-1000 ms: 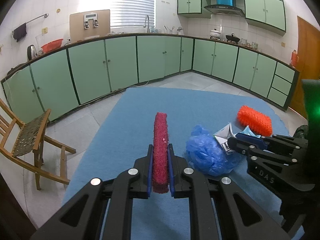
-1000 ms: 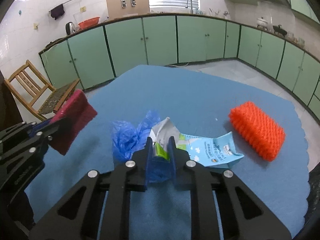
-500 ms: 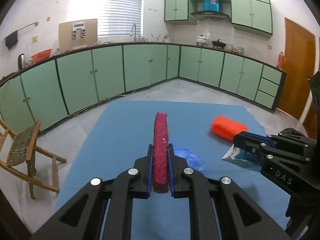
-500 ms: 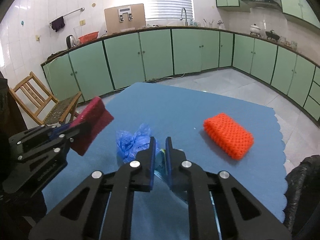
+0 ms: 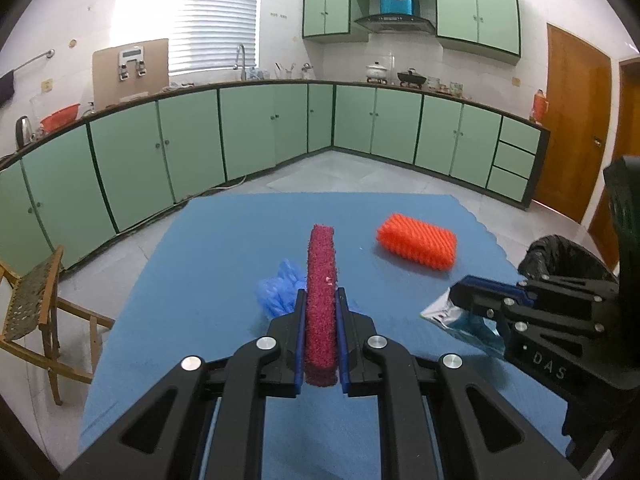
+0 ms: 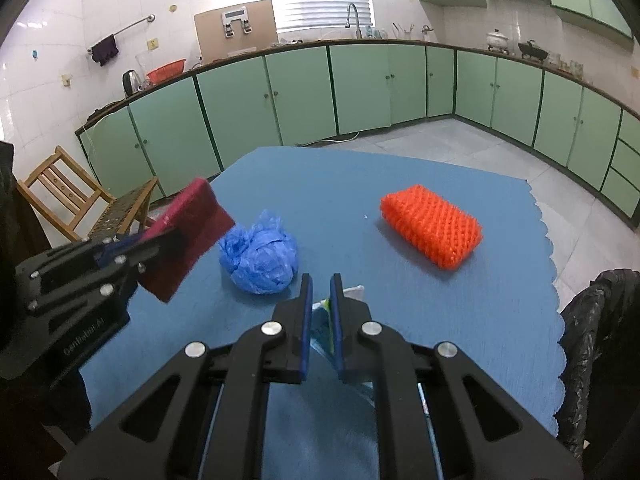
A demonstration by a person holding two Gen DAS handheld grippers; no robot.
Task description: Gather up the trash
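The left gripper [image 5: 320, 312] is clenched on a dark red scouring pad [image 5: 320, 280], which stands on edge between the blue pads and juts forward past the fingertips, lifted clear of the blue mat [image 5: 224, 248]. The right gripper [image 6: 321, 300] is clamped tight on a crumpled blue-and-silver wrapper [image 5: 456, 316]; in its own view only a sliver of the wrapper shows in the narrow slot between the fingers, while the left wrist view shows the wrapper hanging from the tips above the mat's right side.

Taking the mat as the landmark: a scrunched blue plastic bag [image 6: 260, 260] lies on it near the middle, just ahead of both grippers, below and to the left of the held pad in the left wrist view, and free of both tools. An orange bristly sponge [image 6: 432, 228] rests on the mat farther toward its right far corner, well apart from the bag and untouched. A bin lined with a black bag [image 6: 596, 320] stands just off the mat's right scalloped edge, close beside the right gripper. A wooden chair [image 6: 64, 196] stands off the mat's left side.
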